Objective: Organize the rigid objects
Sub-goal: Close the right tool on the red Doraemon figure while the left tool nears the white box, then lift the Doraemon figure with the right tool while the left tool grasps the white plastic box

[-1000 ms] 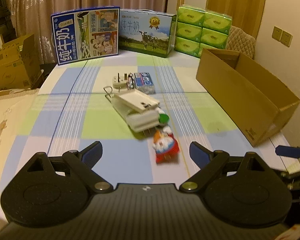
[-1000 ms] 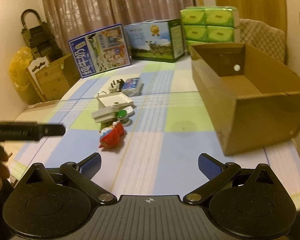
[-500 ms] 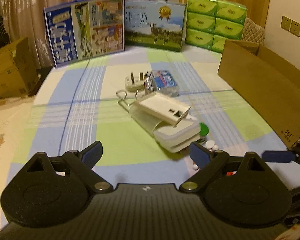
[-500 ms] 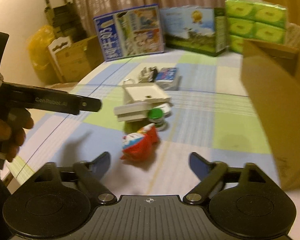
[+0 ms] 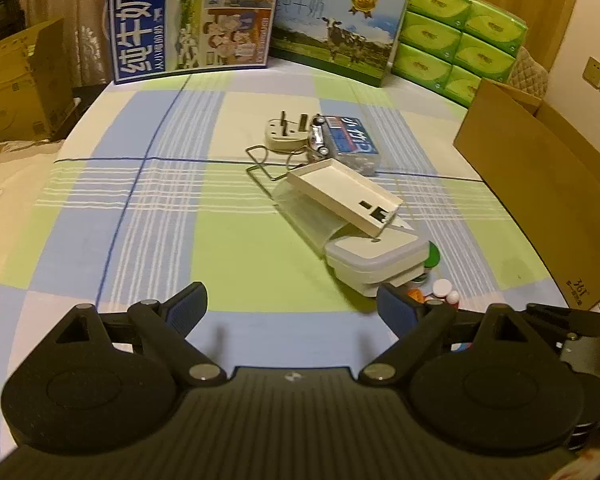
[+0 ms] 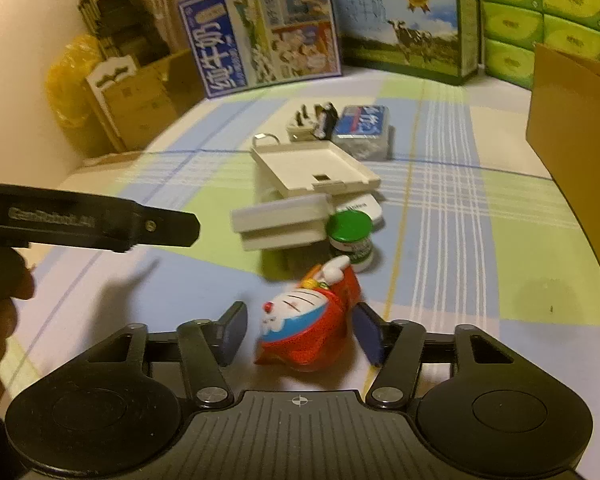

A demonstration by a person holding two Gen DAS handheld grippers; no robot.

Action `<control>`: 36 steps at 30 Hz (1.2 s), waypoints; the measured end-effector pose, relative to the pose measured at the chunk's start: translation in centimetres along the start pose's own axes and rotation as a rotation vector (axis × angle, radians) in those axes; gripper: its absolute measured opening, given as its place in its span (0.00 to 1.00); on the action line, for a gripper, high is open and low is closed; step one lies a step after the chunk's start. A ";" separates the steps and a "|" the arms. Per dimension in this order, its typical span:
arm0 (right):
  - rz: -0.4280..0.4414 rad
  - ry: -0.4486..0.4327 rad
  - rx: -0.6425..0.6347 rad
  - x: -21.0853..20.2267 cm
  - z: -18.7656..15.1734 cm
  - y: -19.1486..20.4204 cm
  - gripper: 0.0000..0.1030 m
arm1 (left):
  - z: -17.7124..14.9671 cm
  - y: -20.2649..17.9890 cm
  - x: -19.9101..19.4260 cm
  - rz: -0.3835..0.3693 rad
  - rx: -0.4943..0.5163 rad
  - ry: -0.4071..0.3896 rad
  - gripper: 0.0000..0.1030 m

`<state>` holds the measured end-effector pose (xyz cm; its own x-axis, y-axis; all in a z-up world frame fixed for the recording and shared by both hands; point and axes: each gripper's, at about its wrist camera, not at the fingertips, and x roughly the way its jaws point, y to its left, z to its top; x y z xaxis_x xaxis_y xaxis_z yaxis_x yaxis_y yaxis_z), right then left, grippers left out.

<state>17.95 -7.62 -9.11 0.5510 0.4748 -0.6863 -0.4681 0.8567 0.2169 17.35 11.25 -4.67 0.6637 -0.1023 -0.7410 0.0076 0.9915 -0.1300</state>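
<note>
A red and white Doraemon toy (image 6: 306,330) lies on the checked tablecloth between the fingers of my right gripper (image 6: 300,336), which is open around it, jaws apart from it. Behind it stand a green-capped jar (image 6: 350,236), stacked white trays (image 6: 312,168) and a clear lidded box (image 5: 376,258). A plug (image 5: 282,134), a toy car (image 5: 316,138) and a blue packet (image 5: 350,138) lie farther back. My left gripper (image 5: 292,312) is open and empty, hovering left of the pile.
An open cardboard box (image 5: 540,184) stands at the right edge of the table. Milk cartons (image 5: 192,20) and green tissue packs (image 5: 460,36) line the back. The left gripper's arm (image 6: 88,224) shows at left in the right wrist view.
My right gripper has moved forward and down until its fingers flank the Doraemon toy. My left gripper has moved forward toward the pile of trays.
</note>
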 end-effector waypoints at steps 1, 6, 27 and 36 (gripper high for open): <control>-0.005 0.004 0.002 0.1 -0.1 -0.1 0.48 | 0.0 -0.2 0.1 -0.002 0.006 0.000 0.87; -0.013 -0.004 0.004 -0.1 -0.2 -0.5 0.44 | -0.1 -0.7 0.4 -0.012 0.019 0.009 0.87; -0.118 -0.051 -0.020 -4.3 2.3 -4.9 0.41 | 1.1 -5.1 3.1 -0.088 0.049 -0.041 0.86; -0.114 -0.046 0.032 -3.8 2.9 -7.4 0.41 | 2.0 -5.6 4.8 -0.035 -0.036 -0.022 0.83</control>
<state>21.37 -15.17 -6.08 0.6307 0.3820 -0.6754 -0.3784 0.9113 0.1621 21.99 5.34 -6.18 0.6802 -0.1348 -0.7206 0.0045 0.9837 -0.1798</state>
